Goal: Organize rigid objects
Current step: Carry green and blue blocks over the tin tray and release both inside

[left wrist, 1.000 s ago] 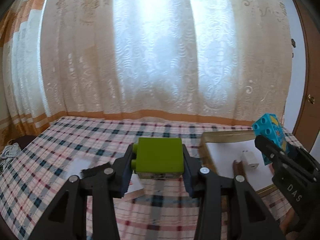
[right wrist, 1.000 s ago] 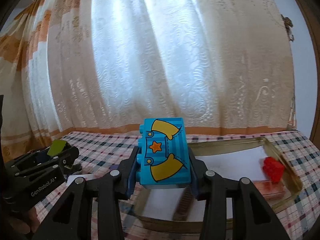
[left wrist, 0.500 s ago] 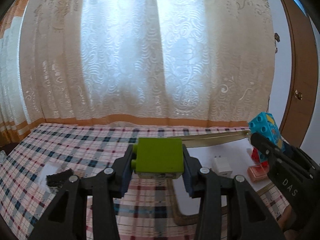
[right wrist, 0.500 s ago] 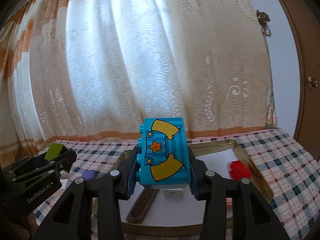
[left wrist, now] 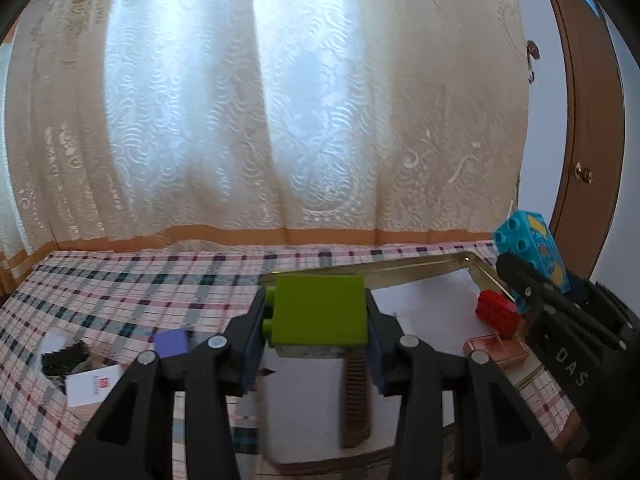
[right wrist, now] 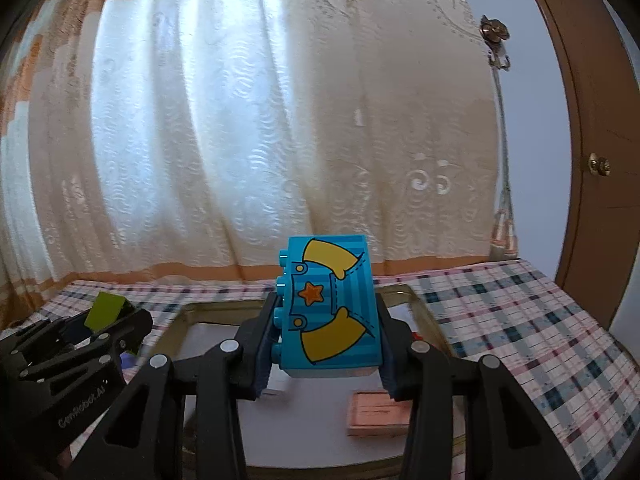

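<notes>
Left gripper point(left wrist: 318, 326) clamps a green block point(left wrist: 319, 314), held above the near-left part of the gold-rimmed tray point(left wrist: 420, 270). To its right, the right gripper point(right wrist: 326, 344) grips a blue printed block point(right wrist: 328, 312) over the same tray, above a pink eraser point(right wrist: 378, 414).

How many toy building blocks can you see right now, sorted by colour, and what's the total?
Green: 1, the green block in the left gripper
Blue: 1, the blue block in the right gripper
Red: 1, the red block in the tray
Purple: 1, the purple block on the tablecloth
Total: 4
</notes>
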The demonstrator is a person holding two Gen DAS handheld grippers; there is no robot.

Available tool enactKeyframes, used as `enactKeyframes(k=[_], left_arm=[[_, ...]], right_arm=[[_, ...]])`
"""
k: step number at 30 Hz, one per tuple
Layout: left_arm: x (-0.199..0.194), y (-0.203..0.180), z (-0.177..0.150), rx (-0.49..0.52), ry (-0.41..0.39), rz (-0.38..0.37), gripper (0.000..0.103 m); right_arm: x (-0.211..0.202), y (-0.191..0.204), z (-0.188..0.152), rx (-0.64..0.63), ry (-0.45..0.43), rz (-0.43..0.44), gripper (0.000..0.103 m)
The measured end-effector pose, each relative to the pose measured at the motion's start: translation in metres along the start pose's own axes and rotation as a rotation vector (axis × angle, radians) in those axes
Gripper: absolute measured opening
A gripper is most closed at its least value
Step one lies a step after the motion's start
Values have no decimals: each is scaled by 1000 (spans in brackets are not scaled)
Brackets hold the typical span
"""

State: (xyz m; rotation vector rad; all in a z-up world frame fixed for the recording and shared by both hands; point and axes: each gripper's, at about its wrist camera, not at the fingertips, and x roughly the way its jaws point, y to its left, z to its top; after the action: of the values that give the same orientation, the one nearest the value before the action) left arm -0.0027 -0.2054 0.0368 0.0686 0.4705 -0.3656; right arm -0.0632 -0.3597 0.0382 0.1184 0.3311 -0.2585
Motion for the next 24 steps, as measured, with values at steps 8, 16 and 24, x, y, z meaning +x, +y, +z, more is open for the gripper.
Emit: enactKeyframes(k=[8, 16, 24], left_arm=[[23, -23, -9, 23, 33, -2, 42], [41, -33, -17, 39, 69, -2, 42], [52, -34, -18, 43, 102, 4, 42]], right_arm=[[13, -22, 0, -49, 11, -104, 45], [31, -28, -4, -70, 67, -140, 45], [47, -23, -10, -95, 137, -140, 46]])
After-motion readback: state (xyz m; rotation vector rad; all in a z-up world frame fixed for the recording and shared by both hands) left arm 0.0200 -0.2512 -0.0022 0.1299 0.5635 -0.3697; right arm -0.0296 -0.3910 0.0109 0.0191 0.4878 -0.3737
